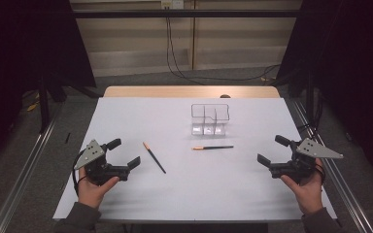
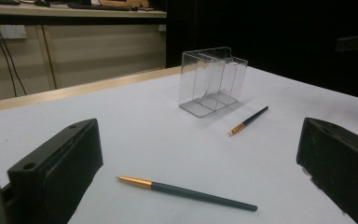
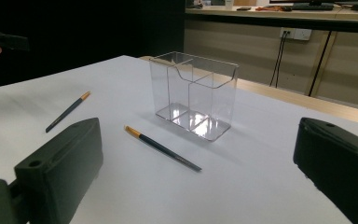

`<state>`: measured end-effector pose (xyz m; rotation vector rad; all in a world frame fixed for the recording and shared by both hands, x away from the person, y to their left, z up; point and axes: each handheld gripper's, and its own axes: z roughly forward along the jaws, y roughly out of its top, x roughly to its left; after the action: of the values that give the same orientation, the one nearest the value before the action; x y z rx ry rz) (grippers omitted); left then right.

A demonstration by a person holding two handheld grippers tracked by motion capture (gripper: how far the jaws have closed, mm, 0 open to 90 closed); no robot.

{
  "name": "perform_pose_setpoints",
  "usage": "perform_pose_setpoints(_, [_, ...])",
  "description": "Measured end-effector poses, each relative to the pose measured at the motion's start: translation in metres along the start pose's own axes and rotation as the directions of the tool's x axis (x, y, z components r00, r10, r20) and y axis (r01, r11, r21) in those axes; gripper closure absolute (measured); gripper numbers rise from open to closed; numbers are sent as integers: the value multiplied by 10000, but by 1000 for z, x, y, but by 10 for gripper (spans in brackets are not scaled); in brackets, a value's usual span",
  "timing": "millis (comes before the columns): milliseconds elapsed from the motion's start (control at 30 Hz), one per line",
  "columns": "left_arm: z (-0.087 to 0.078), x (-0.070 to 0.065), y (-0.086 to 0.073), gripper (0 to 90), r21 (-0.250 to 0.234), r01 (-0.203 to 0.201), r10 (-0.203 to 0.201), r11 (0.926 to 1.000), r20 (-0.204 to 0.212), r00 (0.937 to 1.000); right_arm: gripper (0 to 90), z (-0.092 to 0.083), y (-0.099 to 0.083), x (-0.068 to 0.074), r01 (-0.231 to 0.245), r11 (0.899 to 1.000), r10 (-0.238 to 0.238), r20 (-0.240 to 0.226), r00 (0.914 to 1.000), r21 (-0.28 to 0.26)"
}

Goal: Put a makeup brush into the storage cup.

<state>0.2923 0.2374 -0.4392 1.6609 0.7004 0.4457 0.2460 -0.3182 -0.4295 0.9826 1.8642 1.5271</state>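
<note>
Left claw [image 1: 125, 152] is sitting wide open near the table's left front, holding nothing and touching nothing; in the left gripper view its black jaws are standing far apart with bare white top between them. Just right of it, one pen [image 1: 154, 158] is lying flat and slanted, its gold tip pointing away from the person, a clear gap separating it from the jaws. Farther right and toward the middle, a second pen [image 1: 212, 147] is lying level, gold tip to the left, just in front of the clear box [image 1: 210, 119], which is standing upright with its compartments empty. Right claw [image 1: 273, 150] is resting near the right front, likewise gaping and gripping nothing, well apart from the second pen. Both hands are sitting close to the table [image 1: 184, 194] side edges, while open white surface is stretching between the claws and along the near edge.
</note>
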Motion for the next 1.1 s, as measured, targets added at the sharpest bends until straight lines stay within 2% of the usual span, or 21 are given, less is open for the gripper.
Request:
perform_pose_setpoints(100, [-1, 1, 0, 0, 129, -137, 137, 9998, -31, 9999, 8, 1, 1, 0, -1, 10000, 1, -56, 10000, 6])
perform_pose_setpoints(133, [-1, 0, -1, 0, 37, -38, 38, 10000, -6, 10000, 8, 1, 1, 0, 34, 10000, -35, -101, 9999, -6])
perform_pose_setpoints(200, [-2, 1, -1, 0, 87, -94, 96, 9999, -138, 9999, 8, 3, 1, 1, 16, 10000, -16, -85, 10000, -2])
perform_pose_setpoints(233, [-3, 2, -1, 0, 176, -198, 199, 9996, -11, 9998, 8, 3, 1, 1, 16, 10000, -16, -85, 10000, -2])
perform_pose_setpoints(300, [-3, 1, -1, 0, 108, -32, 33, 9999, -113, 9999, 8, 4, 1, 1, 30, 10000, -30, -115, 9999, -42])
perform_pose_setpoints(433, [-2, 1, -1, 0, 13, 35, -34, 10000, -93, 10000, 8, 4, 1, 1, 49, 10000, -49, -149, 9999, -18])
perform_pose_setpoints(533, [-2, 2, 0, 0, 159, -122, 124, 9998, -88, 9999, 8, 4, 1, 1, 69, 10000, -69, -135, 9999, -21])
perform_pose_setpoints(600, [0, 1, -1, 0, 45, 23, -22, 10000, -138, 9999, 8, 4, 1, 1, 59, 10000, -59, -129, 9999, -14])
perform_pose_setpoints(733, [1, 1, 0, 0, 47, -67, 67, 10000, -53, 10000, 8, 2, 1, 1, 52, 10000, -51, -120, 9999, 27])
perform_pose_setpoints(833, [2, 1, 0, 0, -26, 68, -69, 10000, -164, 9998, 8, 2, 1, 1, 84, 10000, -84, -126, 9999, 4])
perform_pose_setpoints(967, [3, 2, 1, 0, 187, -177, 180, 9997, -158, 9997, 8, 3, 2, 1, 56, 10000, -57, -142, 9999, -43])
perform_pose_setpoints(1000, [5, 0, 1, 0, 36, 22, -22, 10000, -194, 9998, 8, 3, 2, 1, 56, 10000, -57, -142, 9999, -43])
perform_pose_setpoints(1100, [6, 0, 3, 0, 68, 17, -15, 10000, -281, 9996, 7, 4, 1, 1, 39, 10000, -38, -147, 9999, 30])
